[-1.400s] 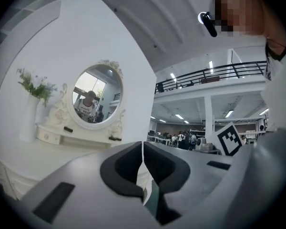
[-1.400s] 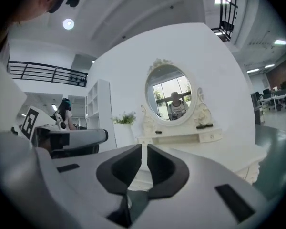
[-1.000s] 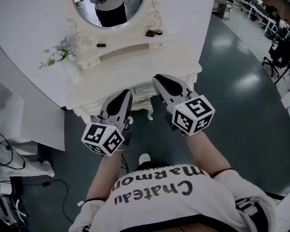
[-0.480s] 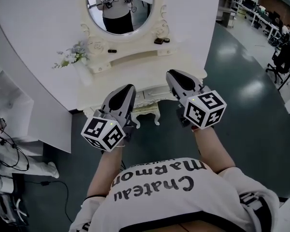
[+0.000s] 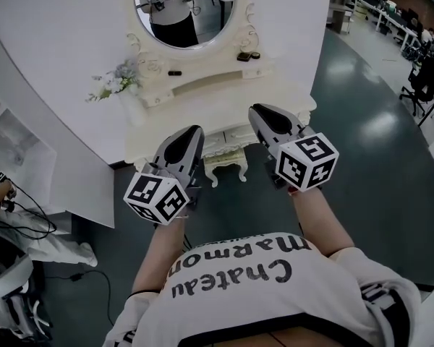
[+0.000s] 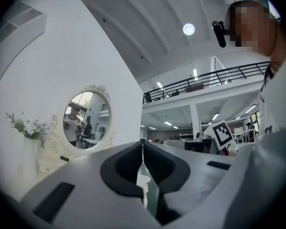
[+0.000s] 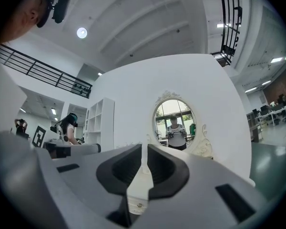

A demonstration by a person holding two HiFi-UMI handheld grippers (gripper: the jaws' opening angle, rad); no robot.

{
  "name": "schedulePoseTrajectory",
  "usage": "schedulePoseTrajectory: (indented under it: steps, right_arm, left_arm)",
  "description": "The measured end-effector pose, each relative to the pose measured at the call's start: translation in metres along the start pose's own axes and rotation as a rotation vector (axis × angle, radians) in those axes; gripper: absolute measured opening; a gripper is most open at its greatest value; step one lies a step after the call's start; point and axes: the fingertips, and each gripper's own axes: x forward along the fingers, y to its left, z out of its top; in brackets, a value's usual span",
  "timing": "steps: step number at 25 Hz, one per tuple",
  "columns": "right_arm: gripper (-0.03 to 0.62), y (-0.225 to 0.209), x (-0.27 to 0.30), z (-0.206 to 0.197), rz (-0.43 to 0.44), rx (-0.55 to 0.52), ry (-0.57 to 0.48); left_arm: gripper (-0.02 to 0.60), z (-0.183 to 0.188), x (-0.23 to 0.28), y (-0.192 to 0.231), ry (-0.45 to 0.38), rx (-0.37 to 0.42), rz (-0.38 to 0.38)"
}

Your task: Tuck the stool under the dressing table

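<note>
The white dressing table (image 5: 202, 107) stands against the wall under its oval mirror (image 5: 184, 9). A small cream stool (image 5: 228, 162) with carved legs shows at the table's front edge, its far part under the top. My left gripper (image 5: 192, 129) hovers in front of the table, left of the stool, shut and empty. My right gripper (image 5: 257, 110) hangs to the stool's right, also shut with nothing in it. In the left gripper view the jaws (image 6: 142, 143) meet in a thin line, aimed at the mirror (image 6: 86, 118). The right gripper (image 7: 144, 148) points level at the mirror (image 7: 175, 123).
A vase of flowers (image 5: 119, 78) and small dark items (image 5: 246, 56) sit on the table's shelf. A white shelving unit (image 5: 29, 157) stands at the left, with a person and cables (image 5: 29, 233) beside it. Office chairs (image 5: 425, 78) are far right on the dark floor (image 5: 362, 165).
Both grippers have lifted and drawn back a little from the table, still shut. The stool shows more fully below the table's edge, and the shoe has left the picture.
</note>
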Motion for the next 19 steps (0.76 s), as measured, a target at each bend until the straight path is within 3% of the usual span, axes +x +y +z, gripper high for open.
schedulePoseTrajectory:
  steps: [19]
  right_arm:
    - [0.054,0.026,-0.008,-0.033,-0.024,0.001,0.075]
  left_arm:
    - [0.031,-0.021,-0.034,0.005,0.002,-0.042,0.015]
